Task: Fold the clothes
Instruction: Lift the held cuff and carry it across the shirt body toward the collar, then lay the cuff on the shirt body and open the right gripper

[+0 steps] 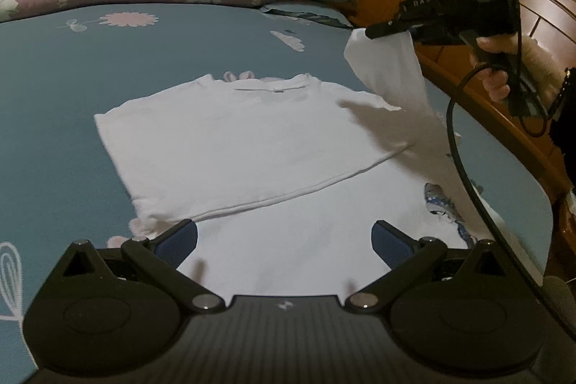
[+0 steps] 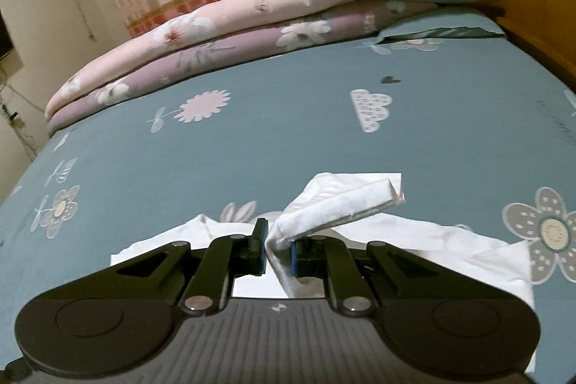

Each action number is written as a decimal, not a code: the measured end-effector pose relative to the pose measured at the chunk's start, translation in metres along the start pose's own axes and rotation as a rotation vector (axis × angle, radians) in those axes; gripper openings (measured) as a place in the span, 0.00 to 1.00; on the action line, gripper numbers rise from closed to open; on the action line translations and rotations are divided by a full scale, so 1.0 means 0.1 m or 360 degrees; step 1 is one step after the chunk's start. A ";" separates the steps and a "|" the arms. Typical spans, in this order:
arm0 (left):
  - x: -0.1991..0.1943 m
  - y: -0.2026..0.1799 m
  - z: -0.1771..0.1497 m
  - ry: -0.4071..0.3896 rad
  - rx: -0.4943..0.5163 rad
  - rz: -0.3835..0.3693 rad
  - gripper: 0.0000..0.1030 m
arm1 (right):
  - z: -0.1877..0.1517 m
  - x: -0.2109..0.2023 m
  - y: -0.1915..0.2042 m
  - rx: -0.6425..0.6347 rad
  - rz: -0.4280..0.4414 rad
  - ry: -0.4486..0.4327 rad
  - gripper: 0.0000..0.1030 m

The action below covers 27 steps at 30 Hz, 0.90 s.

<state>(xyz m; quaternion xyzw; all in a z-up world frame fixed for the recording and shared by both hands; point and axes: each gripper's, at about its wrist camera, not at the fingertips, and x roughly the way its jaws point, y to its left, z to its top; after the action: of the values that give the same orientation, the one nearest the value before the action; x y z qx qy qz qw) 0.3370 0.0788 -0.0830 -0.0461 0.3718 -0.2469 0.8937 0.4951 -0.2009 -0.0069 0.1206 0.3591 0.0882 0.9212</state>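
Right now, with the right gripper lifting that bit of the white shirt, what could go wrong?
1. The right gripper pinches only a small bunch of the white T-shirt; it could slip out.
2. The left gripper hangs open, pinning nothing, so the shirt may drag across the bedsheet.
3. The black cable trails over the cloth and could snag it.
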 end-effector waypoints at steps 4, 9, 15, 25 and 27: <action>-0.04 0.10 -0.03 0.0013 -0.0026 -0.0001 0.99 | -0.04 0.14 0.21 -0.0070 0.0046 0.0035 0.13; -0.07 0.15 -0.07 0.0048 -0.0001 -0.0009 0.99 | -0.14 0.40 0.50 -0.0164 0.0096 0.0123 0.13; -0.07 0.16 -0.09 0.0071 0.0038 0.0005 0.99 | -0.26 0.65 0.80 -0.0279 0.0169 0.0242 0.13; -0.07 0.16 -0.09 0.0069 0.0035 0.0002 0.99 | -0.39 0.69 1.16 -0.0492 0.0237 0.0321 0.13; -0.08 0.16 -0.09 0.0067 0.0035 0.0006 0.99 | -0.41 0.69 1.21 -0.0520 0.0238 0.0323 0.13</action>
<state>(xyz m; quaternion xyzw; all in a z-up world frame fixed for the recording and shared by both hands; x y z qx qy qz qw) 0.3326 0.0975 -0.0890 -0.0305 0.3879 -0.2501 0.8866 0.5084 -0.0617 -0.0457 -0.0137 0.4211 0.2250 0.8786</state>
